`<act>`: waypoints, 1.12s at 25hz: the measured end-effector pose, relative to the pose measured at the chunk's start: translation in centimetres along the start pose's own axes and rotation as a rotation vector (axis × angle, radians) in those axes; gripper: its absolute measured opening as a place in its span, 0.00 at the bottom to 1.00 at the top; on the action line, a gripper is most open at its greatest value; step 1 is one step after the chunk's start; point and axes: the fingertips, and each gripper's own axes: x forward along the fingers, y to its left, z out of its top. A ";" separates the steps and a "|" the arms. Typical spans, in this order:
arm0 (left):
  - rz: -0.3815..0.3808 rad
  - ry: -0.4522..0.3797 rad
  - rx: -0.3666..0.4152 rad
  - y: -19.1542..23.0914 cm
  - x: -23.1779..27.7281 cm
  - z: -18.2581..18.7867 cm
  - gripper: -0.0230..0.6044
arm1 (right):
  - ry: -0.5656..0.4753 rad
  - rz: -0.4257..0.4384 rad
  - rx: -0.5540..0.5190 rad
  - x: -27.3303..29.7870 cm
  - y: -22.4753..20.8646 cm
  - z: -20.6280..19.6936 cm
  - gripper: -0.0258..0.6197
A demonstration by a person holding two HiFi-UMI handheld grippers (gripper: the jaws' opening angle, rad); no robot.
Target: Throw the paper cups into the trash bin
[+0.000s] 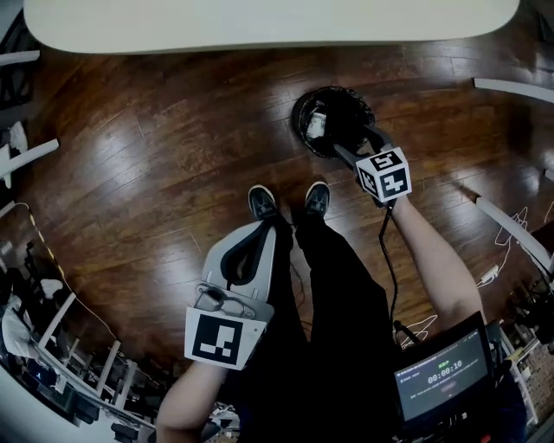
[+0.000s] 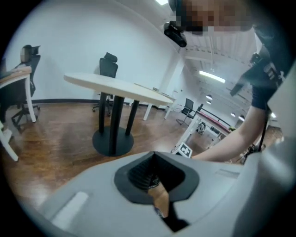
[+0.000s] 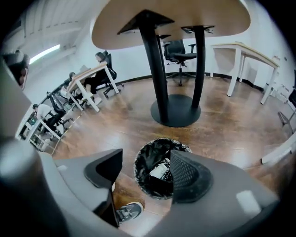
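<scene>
The black-lined trash bin (image 1: 339, 104) stands on the wooden floor just ahead of the person's shoes. A white paper cup (image 1: 315, 124) lies inside it, also visible in the right gripper view as a pale cup (image 3: 162, 170) in the bin (image 3: 147, 159). My right gripper (image 1: 355, 145) hangs over the bin's near rim. Its jaws (image 3: 145, 163) stand open with nothing between them. My left gripper (image 1: 267, 228) is held low beside the person's left leg, away from the bin. Its jaws (image 2: 155, 159) are closed together and I see no cup in them.
A round table (image 1: 260, 22) on a black pedestal base (image 3: 175, 109) stands just beyond the bin. The person's shoes (image 1: 262, 202) are close to the bin. White desks and office chairs (image 3: 179, 48) ring the room. A small screen (image 1: 441, 376) hangs at lower right, with cables nearby.
</scene>
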 end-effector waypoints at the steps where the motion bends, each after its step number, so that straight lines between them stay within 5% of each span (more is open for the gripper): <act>1: -0.005 -0.002 0.018 -0.6 -0.8 0.7 0.04 | -0.017 0.006 0.009 -2.0 0.6 0.7 0.54; 8: 0.026 -0.065 0.126 -2.9 -6.7 5.9 0.04 | -0.185 0.054 0.055 -17.9 6.6 6.7 0.42; 13: 0.036 -0.166 0.143 -3.6 -8.6 11.8 0.04 | -0.417 0.020 0.080 -27.4 8.2 14.7 0.13; 19: 0.019 -0.302 0.140 -4.0 -11.1 16.7 0.04 | -0.703 -0.046 0.080 -35.8 12.1 23.5 0.10; 28: 0.040 -0.367 0.118 -2.2 -10.7 18.1 0.04 | -0.822 0.031 -0.007 -38.0 15.1 27.2 0.05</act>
